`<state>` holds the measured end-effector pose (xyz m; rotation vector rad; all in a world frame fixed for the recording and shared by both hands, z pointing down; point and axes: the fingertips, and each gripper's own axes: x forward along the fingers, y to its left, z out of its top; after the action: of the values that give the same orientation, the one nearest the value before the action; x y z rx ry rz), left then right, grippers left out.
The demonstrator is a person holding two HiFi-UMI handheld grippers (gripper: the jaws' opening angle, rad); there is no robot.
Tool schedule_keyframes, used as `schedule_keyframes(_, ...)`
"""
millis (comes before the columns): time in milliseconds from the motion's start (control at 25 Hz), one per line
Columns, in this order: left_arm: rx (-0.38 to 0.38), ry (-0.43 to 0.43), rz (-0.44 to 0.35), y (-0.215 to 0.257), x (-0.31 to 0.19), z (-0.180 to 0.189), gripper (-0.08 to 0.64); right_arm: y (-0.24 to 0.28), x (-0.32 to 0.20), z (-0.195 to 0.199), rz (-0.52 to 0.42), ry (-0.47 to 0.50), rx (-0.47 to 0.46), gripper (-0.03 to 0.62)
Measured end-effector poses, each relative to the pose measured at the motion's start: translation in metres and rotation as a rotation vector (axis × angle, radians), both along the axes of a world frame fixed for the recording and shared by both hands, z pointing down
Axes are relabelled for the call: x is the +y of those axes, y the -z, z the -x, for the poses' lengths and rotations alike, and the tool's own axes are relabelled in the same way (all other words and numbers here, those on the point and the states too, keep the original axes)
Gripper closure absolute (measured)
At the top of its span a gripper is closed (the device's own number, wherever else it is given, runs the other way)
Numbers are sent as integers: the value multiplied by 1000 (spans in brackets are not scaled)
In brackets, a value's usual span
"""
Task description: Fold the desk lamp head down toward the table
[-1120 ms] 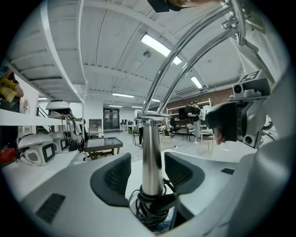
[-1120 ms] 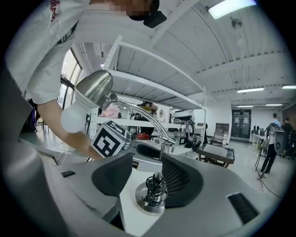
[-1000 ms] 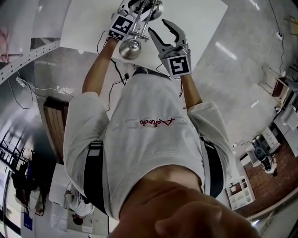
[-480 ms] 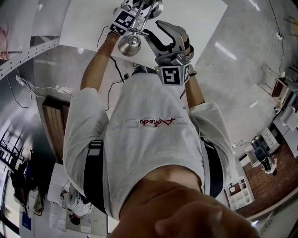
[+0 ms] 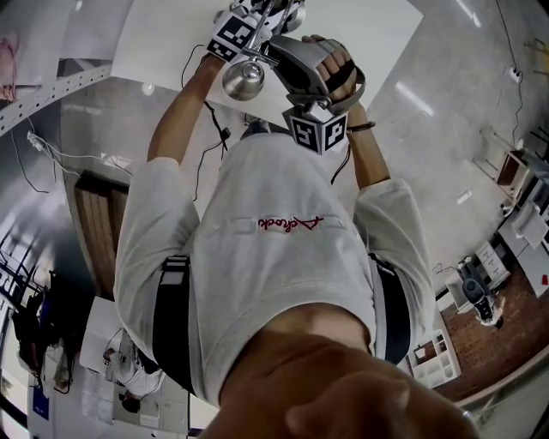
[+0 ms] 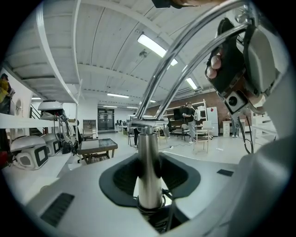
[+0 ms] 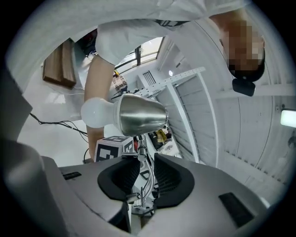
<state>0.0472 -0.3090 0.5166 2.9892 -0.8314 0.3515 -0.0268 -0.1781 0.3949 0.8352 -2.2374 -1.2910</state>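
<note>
The desk lamp stands on a white table (image 5: pixel 377 34). Its steel head (image 5: pixel 244 79) (image 7: pixel 138 115) holds a white bulb (image 7: pixel 97 112). My left gripper (image 5: pixel 257 17) (image 6: pixel 149 159) has just closed and is shut on the lamp's upright steel post (image 6: pixel 148 139), which fills the gap between the dark pads. Two chrome arm rods (image 6: pixel 185 55) rise from the post toward the upper right. My right gripper (image 5: pixel 287 53) (image 7: pixel 141 164) has just been closing. The thin lamp arm (image 7: pixel 144 185) just behind the head sits between its pads, which hold it.
A black cable (image 5: pixel 219 129) trails off the table's near edge. The left gripper's marker cube (image 7: pixel 113 148) sits close under the lamp head. The person's torso in a white shirt (image 5: pixel 274 257) fills the space below the table.
The right gripper has rolled over and risen from beside the lamp head onto the lamp arm, and its jaws have narrowed around it. The left gripper has stayed on the post.
</note>
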Motion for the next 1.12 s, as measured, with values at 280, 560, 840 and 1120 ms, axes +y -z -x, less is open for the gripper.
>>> schedule_keyframes(280, -2, -5, 5, -2, -1, 1, 402, -3, 1, 6, -109, 39, 87, 528)
schedule_keyframes(560, -5, -8, 5, -2, 0, 0, 402, -4, 0, 8, -154, 77, 128, 532)
schedule_keyframes(840, -2, -18, 13, -3, 0, 1, 405, -6, 2, 9, -214, 111, 154, 537)
schedule_keyframes(1120, 10, -27, 32, -6, 1, -3, 405, -18, 10, 8, -283, 146, 211, 538)
